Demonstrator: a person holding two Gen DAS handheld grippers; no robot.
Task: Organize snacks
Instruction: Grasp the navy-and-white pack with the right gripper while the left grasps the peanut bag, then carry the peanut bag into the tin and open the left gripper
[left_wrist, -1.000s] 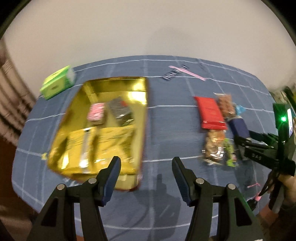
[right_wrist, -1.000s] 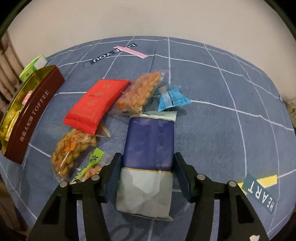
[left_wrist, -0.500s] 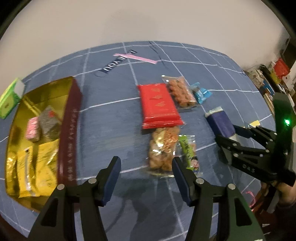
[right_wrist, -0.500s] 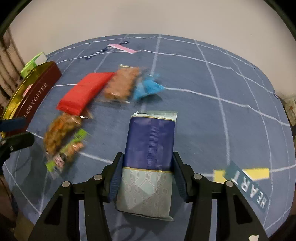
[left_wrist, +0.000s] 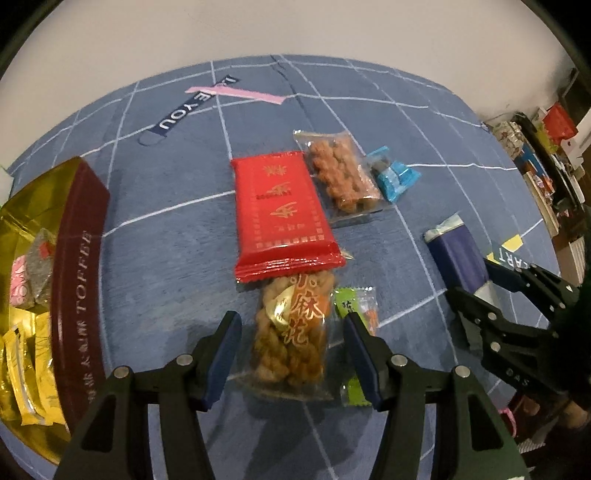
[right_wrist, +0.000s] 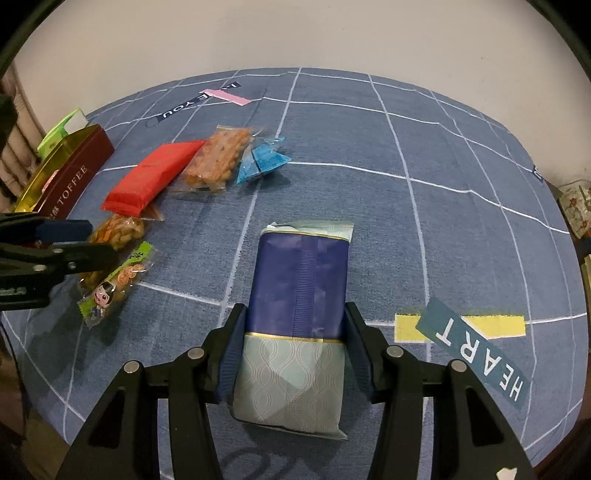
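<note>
1. One toffee tin (left_wrist: 79, 295), dark red outside and gold inside.
2. Inside the tin, two yellow packets (left_wrist: 27, 363), one pink packet (left_wrist: 18, 288) and one grey packet (left_wrist: 42, 254) show.
3. Six snack packets outside the tin: one red packet (left_wrist: 282, 214), two clear bags of brown fried snacks (left_wrist: 291, 332) (left_wrist: 341, 175), one small green packet (right_wrist: 116, 282), one small blue packet (left_wrist: 395, 177) and one navy packet (right_wrist: 297, 291).
4. One green box (right_wrist: 61, 131).
5. Two grippers (left_wrist: 291, 356) (right_wrist: 295, 349).
</note>
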